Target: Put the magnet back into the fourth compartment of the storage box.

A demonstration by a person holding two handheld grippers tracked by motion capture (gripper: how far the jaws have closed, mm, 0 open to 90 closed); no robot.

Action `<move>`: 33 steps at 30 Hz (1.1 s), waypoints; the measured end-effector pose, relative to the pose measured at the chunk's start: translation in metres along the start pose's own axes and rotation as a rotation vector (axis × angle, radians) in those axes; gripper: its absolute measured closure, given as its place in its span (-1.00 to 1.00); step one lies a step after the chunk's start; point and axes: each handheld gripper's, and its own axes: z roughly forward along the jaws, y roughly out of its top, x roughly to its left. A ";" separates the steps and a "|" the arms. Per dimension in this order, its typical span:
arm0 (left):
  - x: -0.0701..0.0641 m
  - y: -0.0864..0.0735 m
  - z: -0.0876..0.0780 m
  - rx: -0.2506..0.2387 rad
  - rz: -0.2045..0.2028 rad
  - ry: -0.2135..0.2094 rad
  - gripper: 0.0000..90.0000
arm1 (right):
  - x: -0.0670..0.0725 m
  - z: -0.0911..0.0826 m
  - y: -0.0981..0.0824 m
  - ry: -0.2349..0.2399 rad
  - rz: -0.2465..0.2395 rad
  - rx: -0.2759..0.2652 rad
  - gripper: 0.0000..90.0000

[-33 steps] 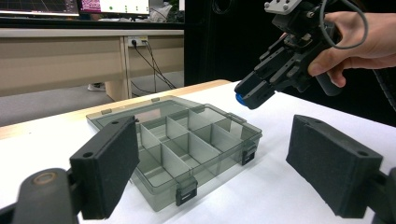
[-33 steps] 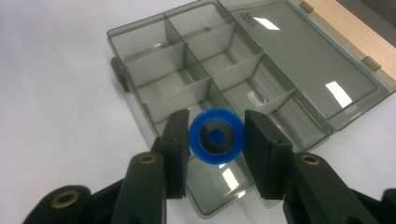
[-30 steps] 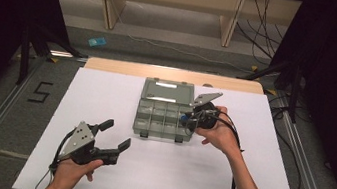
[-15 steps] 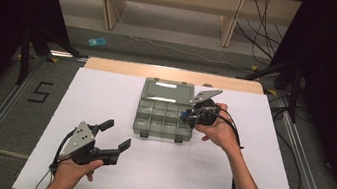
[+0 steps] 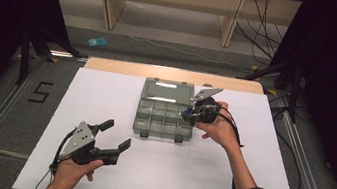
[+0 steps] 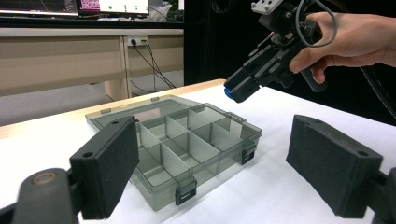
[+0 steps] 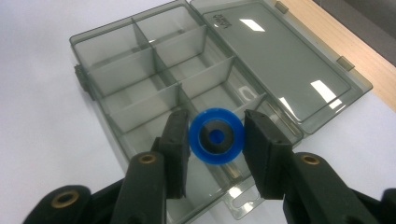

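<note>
One small blue ring-shaped part (image 7: 215,136) is the only piece in play, and it sits clamped between the pads of the right gripper (image 7: 215,140), whose jaws are drawn in tight against its two sides. In the right gripper view it hangs at the centre of the frame, above the near row of compartments of the smoky grey organizer box (image 7: 140,88); in the left gripper view the same blue part (image 6: 228,93) shows at the tip of that gripper in the upper right, raised clear of the box (image 6: 187,144) and not touching it. The box lies in the middle of the high view with its lid (image 5: 167,92) folded back flat toward the top of the frame, and as far as can be seen its compartments hold nothing yet. So the pick-up looks done and the carry nearly so; lowering the part into a compartment and letting go appear to remain. The left gripper (image 5: 114,136) rests at the lower left of the high view, jaws spread wide and empty, well apart from the box on the white table (image 5: 243,186).
</note>
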 end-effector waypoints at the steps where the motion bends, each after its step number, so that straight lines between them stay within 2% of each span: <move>1: 0.000 0.000 -0.001 0.009 0.000 0.006 -0.64 | -0.002 0.000 0.000 0.006 -0.011 0.002 0.39; 2: 0.000 0.000 -0.001 0.011 0.000 0.007 -0.64 | -0.002 0.000 0.000 0.009 0.002 0.012 0.39; 3: 0.000 0.000 -0.001 0.011 0.000 0.006 -0.64 | -0.004 0.001 0.000 -0.001 -0.011 0.000 0.39; 4: 0.000 0.000 -0.001 0.010 0.000 0.006 -0.64 | -0.003 0.002 0.000 -0.006 0.015 0.005 0.39; 6: 0.000 0.000 -0.001 0.006 0.000 0.005 -0.64 | -0.005 0.003 -0.001 0.003 0.006 0.020 0.39; 7: 0.000 0.000 -0.001 0.009 0.001 0.006 -0.64 | -0.007 0.004 -0.001 -0.009 -0.003 0.008 0.39; 8: 0.000 0.000 -0.001 0.010 0.002 0.007 -0.64 | -0.006 0.005 -0.001 -0.014 0.024 0.011 0.39; 10: 0.000 0.000 0.000 -0.001 -0.001 0.001 -0.64 | -0.009 0.007 -0.002 -0.016 0.013 0.002 0.39; 12: 0.000 0.000 0.000 0.013 -0.002 0.006 -0.64 | -0.009 0.008 -0.002 -0.011 0.038 0.021 0.39; 13: 0.000 0.000 0.000 0.014 0.002 0.005 -0.64 | -0.011 0.008 -0.002 -0.015 0.020 0.020 0.39; 15: 0.000 -0.001 0.000 0.018 0.005 0.003 -0.64 | -0.013 0.010 -0.003 -0.011 0.026 0.022 0.39; 16: -0.001 -0.001 0.000 0.018 0.003 0.003 -0.64 | -0.014 0.012 -0.004 -0.024 0.020 0.010 0.39; 17: 0.000 -0.001 0.000 0.020 0.004 0.003 -0.64 | -0.014 0.012 -0.004 -0.026 0.042 0.018 0.39; 20: -0.001 -0.001 0.001 0.017 0.004 0.002 -0.64 | -0.017 0.013 -0.005 -0.030 0.030 0.014 0.39; 23: -0.001 -0.001 0.001 0.020 0.004 0.005 -0.64 | -0.017 0.014 -0.005 -0.031 0.055 0.029 0.39; 24: -0.001 -0.001 0.001 0.020 0.003 0.005 -0.64 | -0.018 0.015 -0.005 -0.032 0.037 0.026 0.39; 26: -0.001 -0.001 0.001 0.020 0.003 0.004 -0.64 | -0.019 0.015 -0.002 -0.029 0.053 0.036 0.39; 27: -0.001 -0.001 0.001 0.017 0.002 0.003 -0.64 | -0.020 0.016 -0.001 -0.036 0.041 0.028 0.39; 30: -0.001 -0.001 0.000 0.019 0.003 0.003 -0.64 | -0.021 0.017 0.003 -0.040 0.051 0.040 0.39; 31: -0.001 -0.001 0.000 0.019 0.003 0.003 -0.64 | -0.022 0.017 0.004 -0.039 0.039 0.037 0.39; 33: -0.001 -0.001 0.000 0.020 0.003 0.005 -0.64 | -0.022 0.019 0.006 -0.036 0.043 0.054 0.39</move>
